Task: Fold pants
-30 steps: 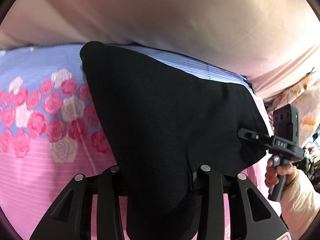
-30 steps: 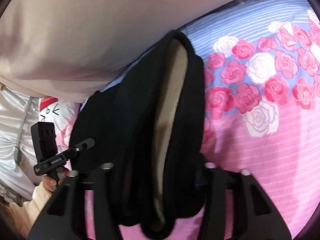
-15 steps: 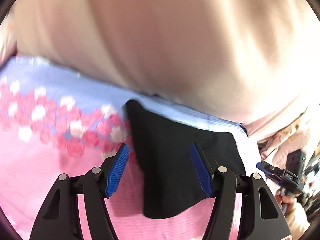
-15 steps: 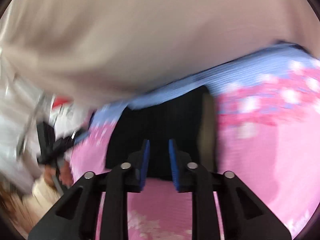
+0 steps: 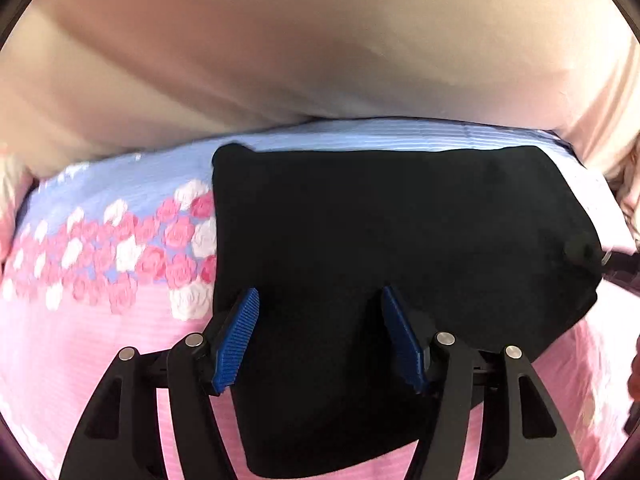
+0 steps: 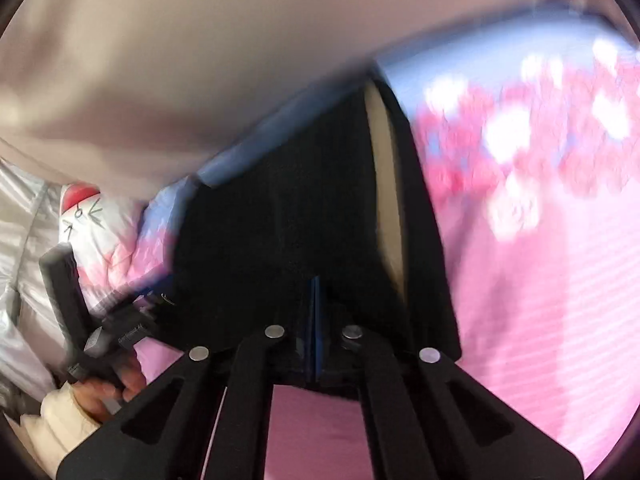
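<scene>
The pants (image 5: pixel 400 232) are matt black cloth with a soft, slightly fuzzy nap and a smooth tan lining (image 6: pixel 386 184). The bedspread (image 5: pixel 80 340) is finely ribbed cloth printed with roses. The left tongs (image 5: pixel 320 336) are matt black plastic with ridged blue rubbery pads (image 5: pixel 236 336) and shiny metal rivets (image 5: pixel 194 339). A silvery padded fabric (image 6: pixel 20 240) looks glossy.

Black pants (image 5: pixel 400 232) folded flat (beige lining showing) on bedspread (image 5: pixel 80 360)
</scene>
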The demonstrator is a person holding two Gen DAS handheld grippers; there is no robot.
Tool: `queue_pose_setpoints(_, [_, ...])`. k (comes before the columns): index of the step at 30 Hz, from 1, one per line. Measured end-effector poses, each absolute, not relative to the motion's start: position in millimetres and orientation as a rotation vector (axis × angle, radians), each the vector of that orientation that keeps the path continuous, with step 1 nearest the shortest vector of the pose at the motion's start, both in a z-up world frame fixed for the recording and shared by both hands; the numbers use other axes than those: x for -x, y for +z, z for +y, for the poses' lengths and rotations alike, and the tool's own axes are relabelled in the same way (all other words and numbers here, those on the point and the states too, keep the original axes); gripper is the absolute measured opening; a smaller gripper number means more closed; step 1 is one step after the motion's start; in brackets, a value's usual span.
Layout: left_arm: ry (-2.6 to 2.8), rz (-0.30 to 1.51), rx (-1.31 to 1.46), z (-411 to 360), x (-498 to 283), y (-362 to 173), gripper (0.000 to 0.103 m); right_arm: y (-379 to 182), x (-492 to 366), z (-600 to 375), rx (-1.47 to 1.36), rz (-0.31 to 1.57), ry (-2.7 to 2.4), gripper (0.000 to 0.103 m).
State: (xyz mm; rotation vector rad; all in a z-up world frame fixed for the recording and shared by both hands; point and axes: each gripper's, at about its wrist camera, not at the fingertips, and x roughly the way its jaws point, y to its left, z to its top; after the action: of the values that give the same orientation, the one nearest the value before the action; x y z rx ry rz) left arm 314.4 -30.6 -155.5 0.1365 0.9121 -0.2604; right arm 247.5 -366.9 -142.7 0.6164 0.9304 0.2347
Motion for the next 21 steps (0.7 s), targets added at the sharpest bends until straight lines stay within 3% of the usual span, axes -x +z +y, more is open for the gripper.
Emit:
queue_pose_setpoints(2, [-0.236,0.887,-0.193,-38,-310,-158,0.063,-130,-242,-370,-0.667,0.943,0.191,0.000])
queue_pose_setpoints(3, [-0.222,0.888,-0.211,-41,-307,-154,0.061,-116,-236,-365,-0.615,0.938,0.151,0.007])
queue_pose_setpoints(8, [-0.138,0.835,-0.266,-58,-274,-101,0.065,-45,-183,-310,-0.330,0.853,-0.015,0.010])
queue_pose_setpoints(9, [-0.114,0.827,-0.283,-63,-266,-90,0.070,-41,-177,-304,-0.291,0.860,-0.044,0.010])
queue_pose_setpoints(13, [-0.078,0.854,-0.313,-78,-248,-71,0.071,-31,-172,-274,-0.210,0.863,-0.101,0.010])
queue_pose_setpoints(21, [-0.056,1.001,-0.267,-83,-246,-87,0.071,-37,-179,-267,-0.232,0.895,-0.127,0.010])
